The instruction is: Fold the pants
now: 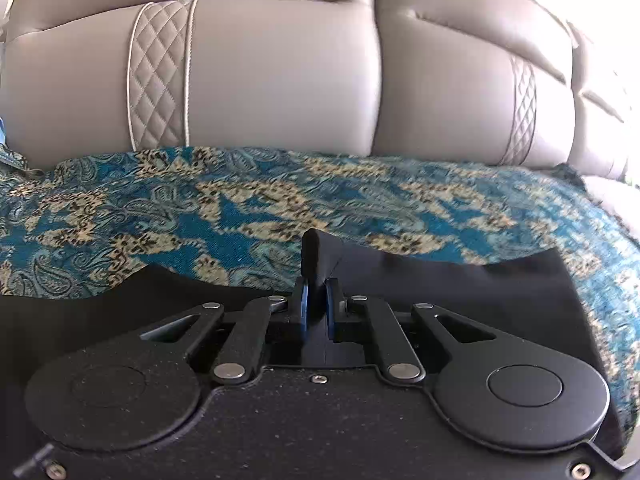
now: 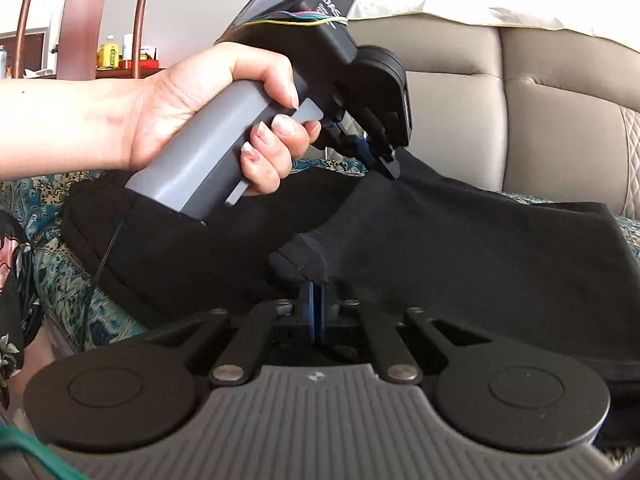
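The black pants (image 2: pixel 440 264) lie spread over a blue and cream patterned throw (image 1: pixel 280 200) that covers the seat of a grey leather sofa (image 1: pixel 280 80). Both claws are clamped on the cloth.

In the left wrist view, the left claw (image 1: pixel 316 300) has its blue-padded fingers (image 1: pixel 303 300) drawn narrow on a raised pinch of black fabric, which stands up in a small upright fold just above the tips. Beyond it the pants' edge runs across the throw, and the sofa back (with quilted diamond panels) fills the upper half of the view.

In the right wrist view, the right claw (image 2: pixel 316 300) is likewise closed tight on a bunched fold of the pants, lifted a little off the surrounding cloth. Farther back, the left claw (image 2: pixel 380 156) shows from the outside, gripping a peak of fabric so that the cloth slopes down from it on both sides. The person's left hand (image 2: pixel 224 120) wraps the grey handle of that device, fingers on its trigger. The two pinched points sit along one ridge of raised cloth, the left one farther toward the sofa back.

At the far left a wooden chair (image 2: pixel 84 20) stands behind the sofa, and a floral garment (image 2: pixel 12 300) shows at the left edge.
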The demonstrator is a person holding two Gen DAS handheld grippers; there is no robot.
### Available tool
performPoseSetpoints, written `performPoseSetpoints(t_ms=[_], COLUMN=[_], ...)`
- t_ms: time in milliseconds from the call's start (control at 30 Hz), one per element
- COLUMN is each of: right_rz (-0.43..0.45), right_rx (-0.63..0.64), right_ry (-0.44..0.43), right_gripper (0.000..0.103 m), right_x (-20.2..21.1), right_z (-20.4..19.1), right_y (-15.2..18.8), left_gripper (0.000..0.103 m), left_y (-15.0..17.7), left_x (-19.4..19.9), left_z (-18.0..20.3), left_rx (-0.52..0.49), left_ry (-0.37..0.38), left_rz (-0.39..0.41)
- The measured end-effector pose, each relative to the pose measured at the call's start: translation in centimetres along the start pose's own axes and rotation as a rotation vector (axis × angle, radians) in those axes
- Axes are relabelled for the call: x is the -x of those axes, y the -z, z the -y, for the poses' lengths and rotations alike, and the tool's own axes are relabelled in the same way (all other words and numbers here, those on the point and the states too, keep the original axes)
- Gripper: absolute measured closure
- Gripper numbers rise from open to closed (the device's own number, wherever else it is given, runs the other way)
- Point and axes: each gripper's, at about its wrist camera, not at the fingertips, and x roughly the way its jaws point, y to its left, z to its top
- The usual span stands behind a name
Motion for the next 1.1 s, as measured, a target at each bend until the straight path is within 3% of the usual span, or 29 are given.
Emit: performPoseSetpoints(t_ms=[333, 400, 467, 600, 667, 800, 1000, 1067, 1100], right_rz=[0.009, 0.044, 0.083, 0.134, 0.147, 0.139, 0.140, 0.128, 0.099], right_rx=[-0.014, -0.051, -0.090, -0.139, -0.178, -0.238, -0.242, -0.257, -0.279], right_ry=[-0.069, -0.059, -0.021, 0.091, 0.164, 0.242, 0.306, 0.323, 0.297], right_gripper=[0.089, 0.069, 0.059, 0.051, 0.038, 0.037, 0.027, 0.011, 0.009], right_x=[0.4, 0.9, 1.4, 1.8, 1.7, 1.5, 2.0, 2.4, 2.2], right_z=[-0.4, 0.2, 0.7, 1.9, 2.8, 4.6, 6.0, 7.3, 8.5], right_y=[0.1, -0.1, -0.2, -0.5, -0.6, -0.7, -1.1, -1.7, -2.3], left_gripper=[0.094, 0.094, 0.094, 0.093, 0.093, 0.093, 0.092, 0.090, 0.090], left_y=[1.6, 1.7, 1.8, 2.1, 2.3, 2.5, 3.1, 3.6, 3.8], left_x=[0.0, 0.1, 0.2, 0.7, 1.0, 1.5, 2.8, 2.8, 2.9], left_z=[-0.8, -0.9, -1.0, -1.5, -1.9, -2.7, -4.6, -5.1, -5.3], left_rx=[-0.033, -0.038, -0.040, -0.031, -0.030, -0.030, -0.007, -0.006, -0.007], left_ry=[-0.068, -0.070, -0.073, -0.079, -0.082, -0.089, -0.107, -0.121, -0.125], left_rz=[-0.016, -0.016, -0.017, -0.021, -0.022, -0.023, -0.017, -0.021, -0.018])
